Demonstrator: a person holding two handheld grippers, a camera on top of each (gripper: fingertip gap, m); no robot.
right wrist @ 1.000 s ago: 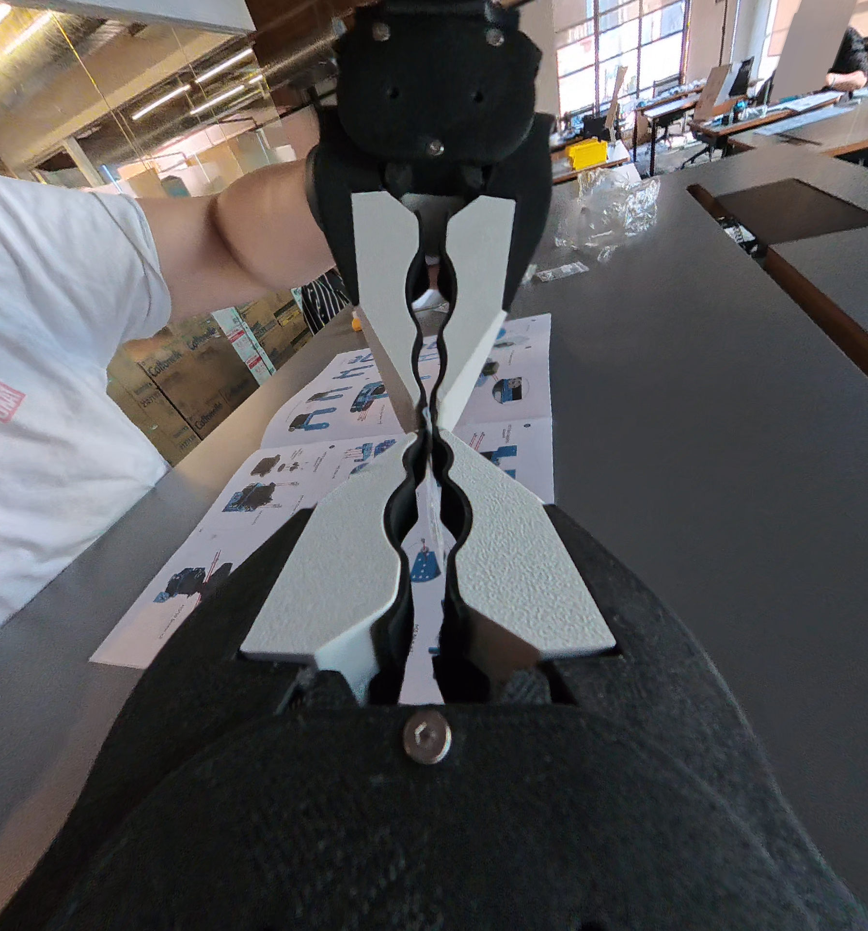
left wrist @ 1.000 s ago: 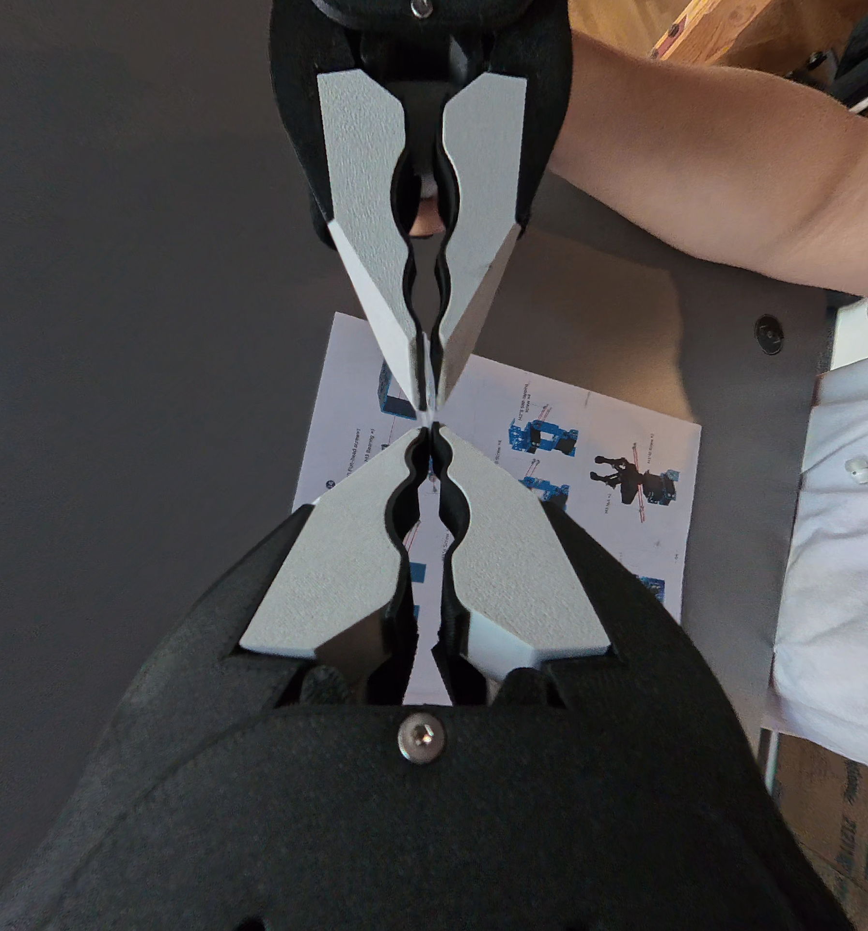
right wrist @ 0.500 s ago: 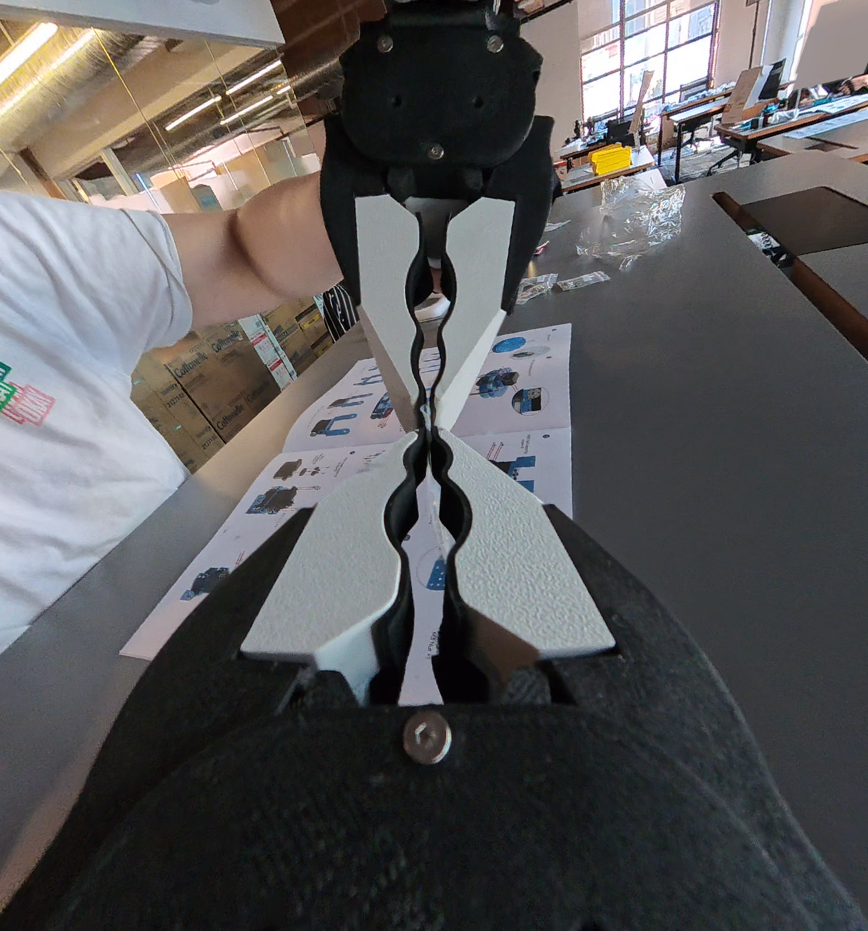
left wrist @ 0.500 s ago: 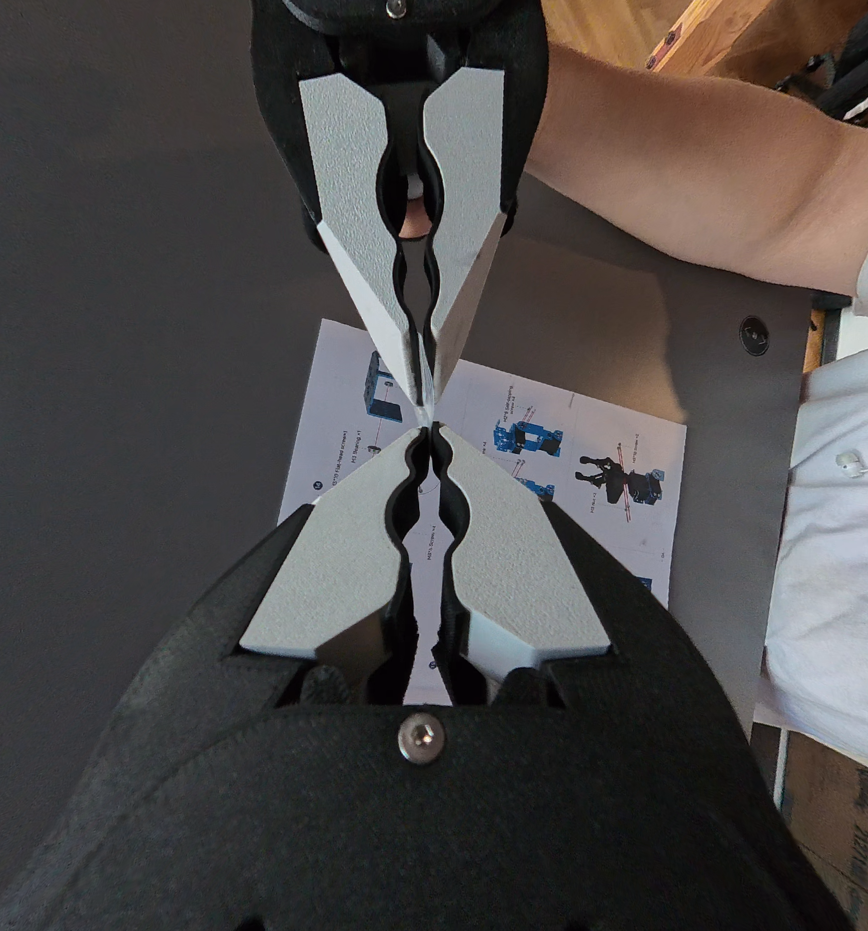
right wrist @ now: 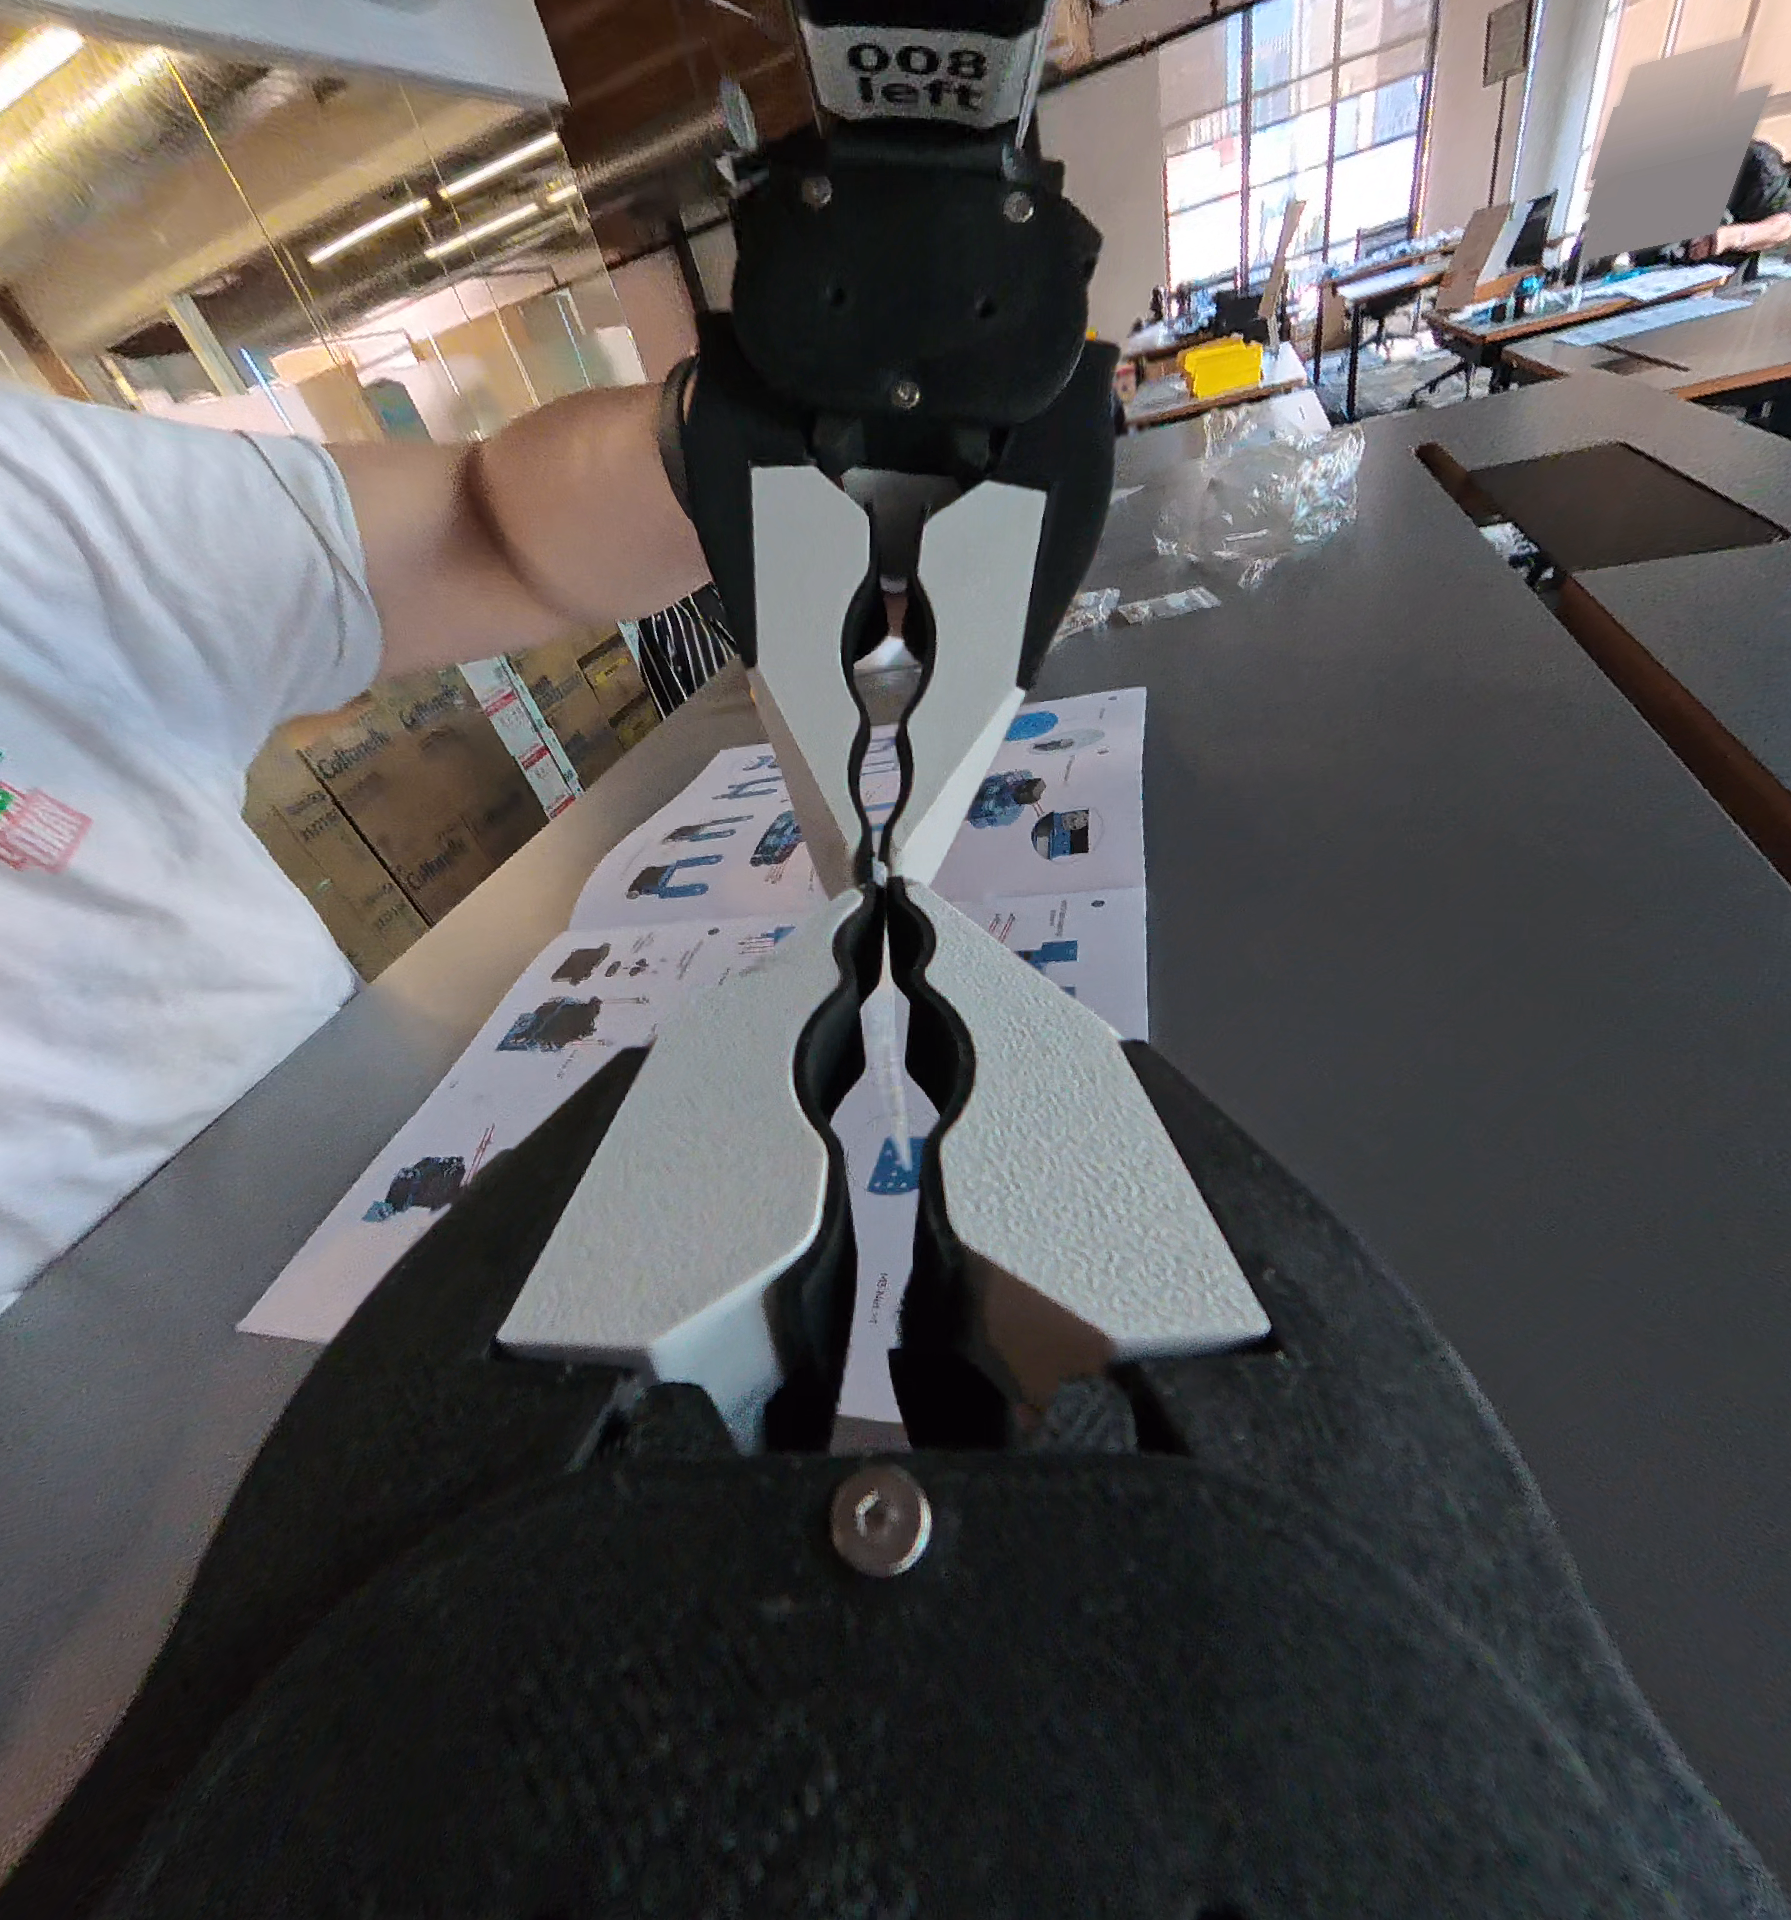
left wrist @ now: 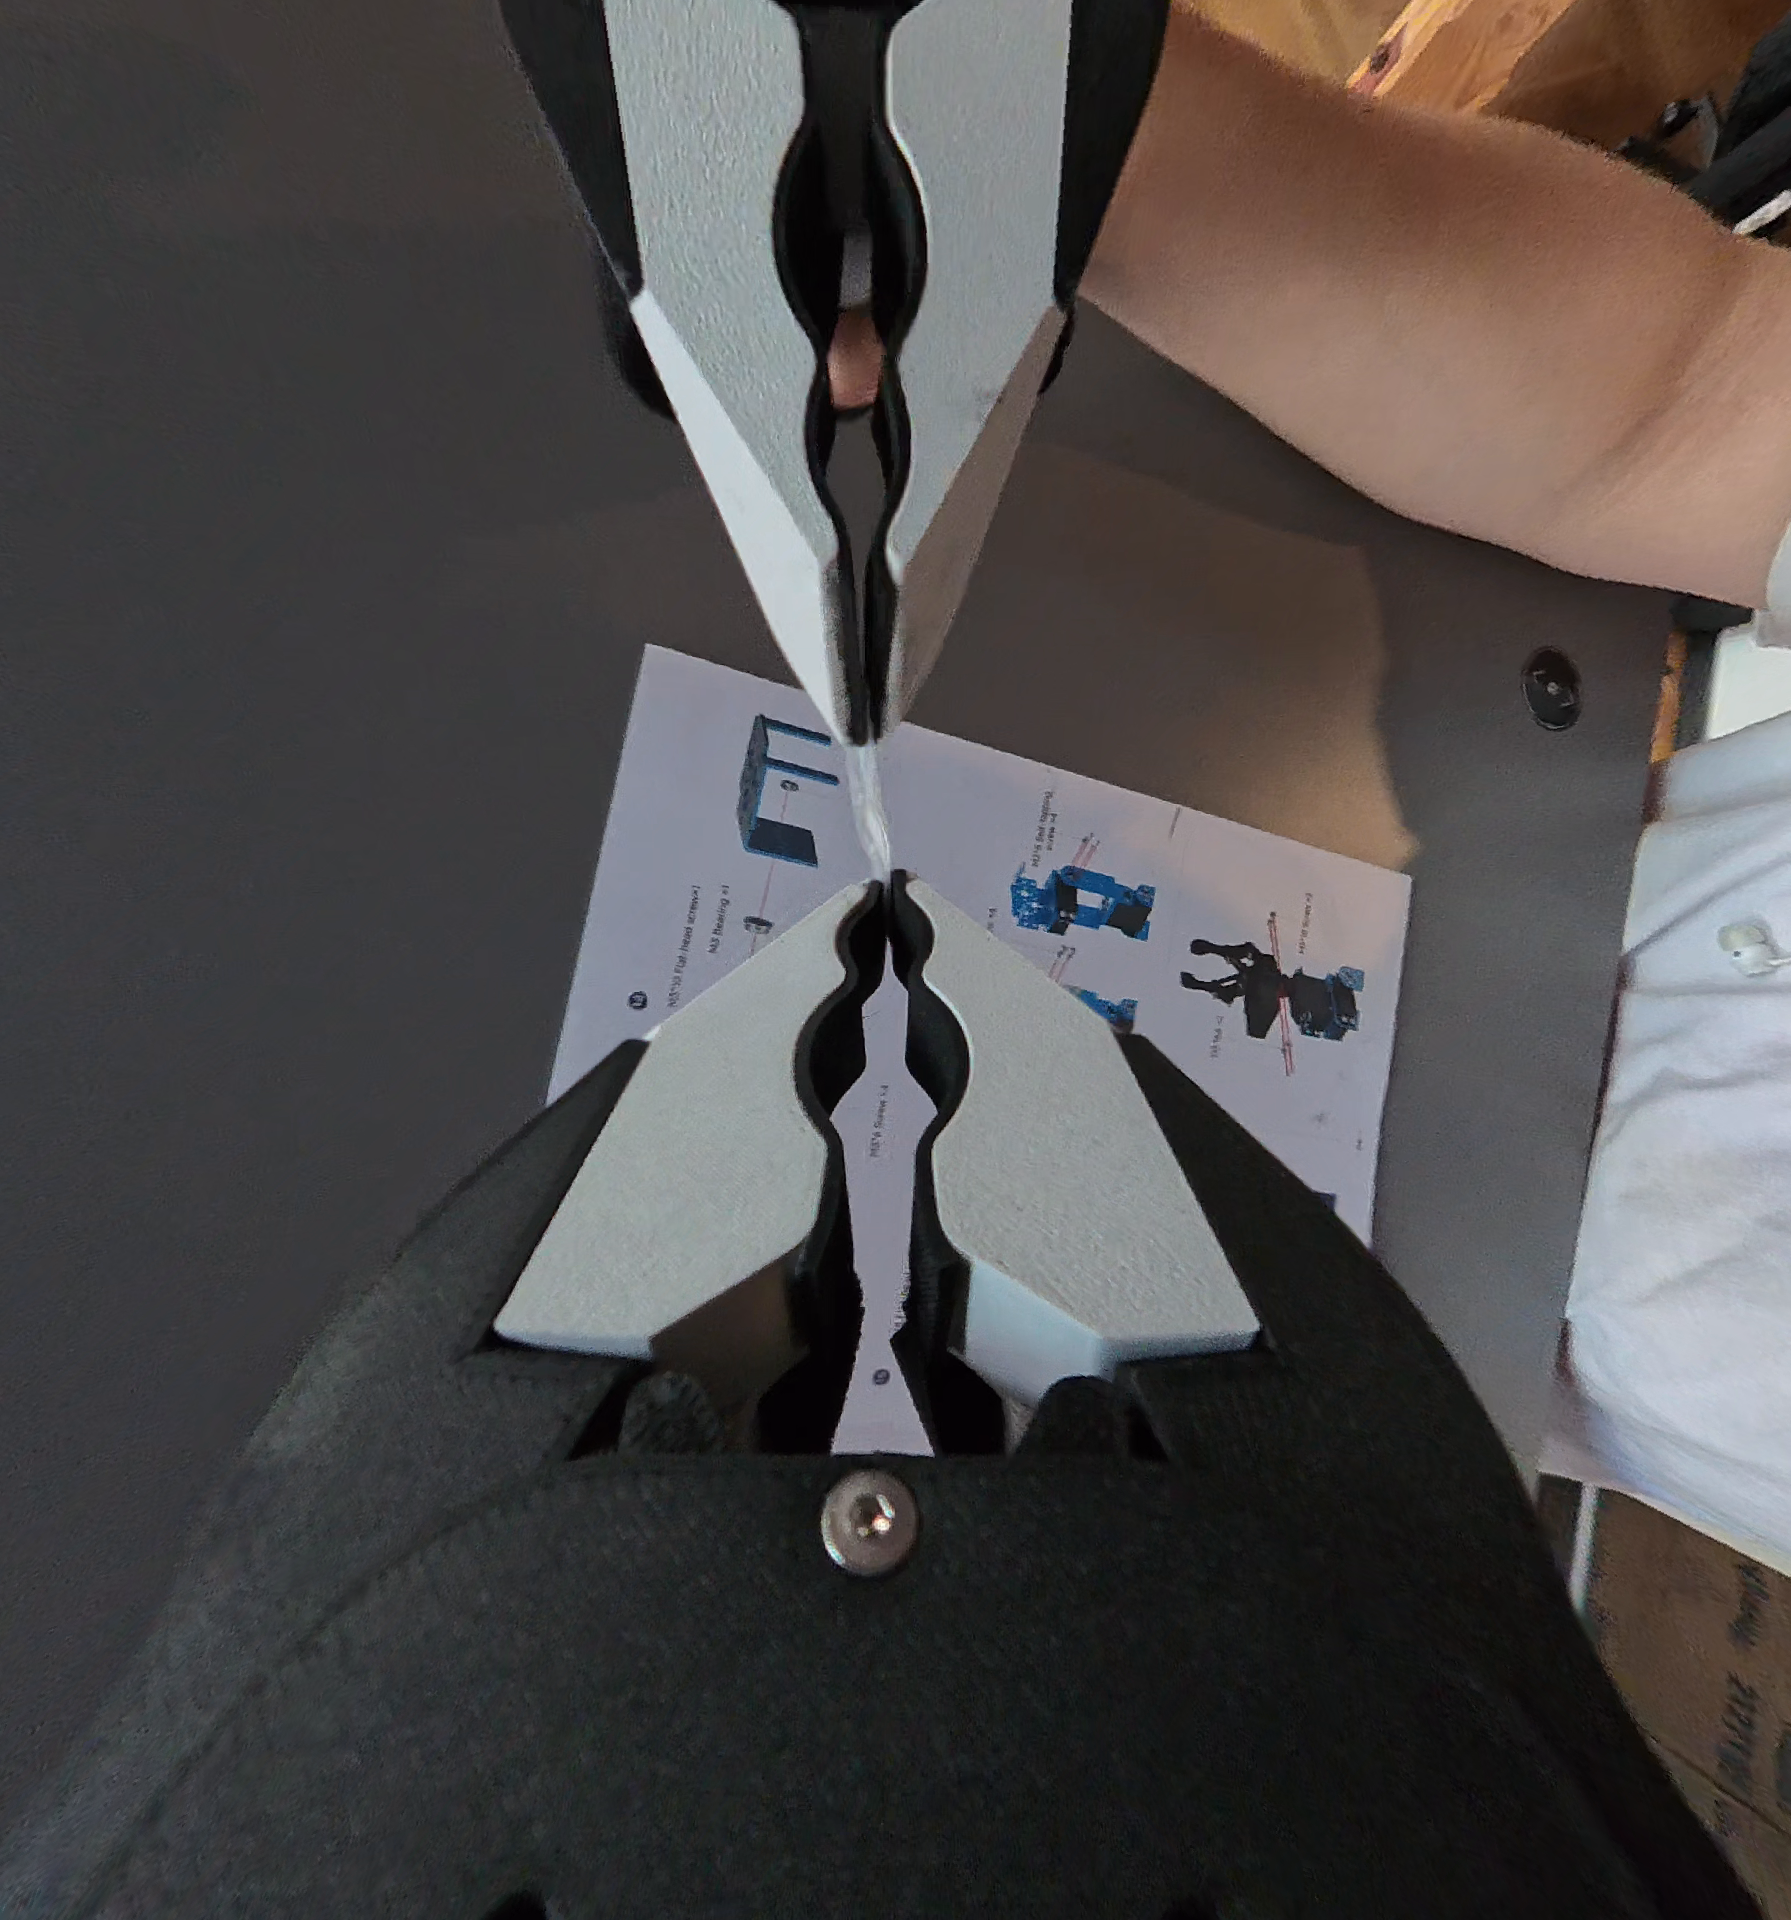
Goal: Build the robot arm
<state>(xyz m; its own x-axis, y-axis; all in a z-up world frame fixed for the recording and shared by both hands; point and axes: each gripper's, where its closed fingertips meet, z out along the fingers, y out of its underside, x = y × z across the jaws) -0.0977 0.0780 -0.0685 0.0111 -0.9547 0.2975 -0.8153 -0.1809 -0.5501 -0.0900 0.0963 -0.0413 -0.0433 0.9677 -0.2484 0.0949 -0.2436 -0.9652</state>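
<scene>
Above the printed instruction sheet [left wrist: 1161,852] on the dark grey table [left wrist: 247,727], the left gripper [left wrist: 886,883] and right gripper [right wrist: 886,885] are meeting tip to tip, each pinching one end of a thin clear plastic strip [left wrist: 870,810] whose long axis is running straight between them.

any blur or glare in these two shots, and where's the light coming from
Left wrist view: sharp, dim grey table, soft arm shadow over the instruction sheet. Right wrist view: shirt smeared by motion, bright windows blown out behind, fisheye bending the table edges.
</scene>
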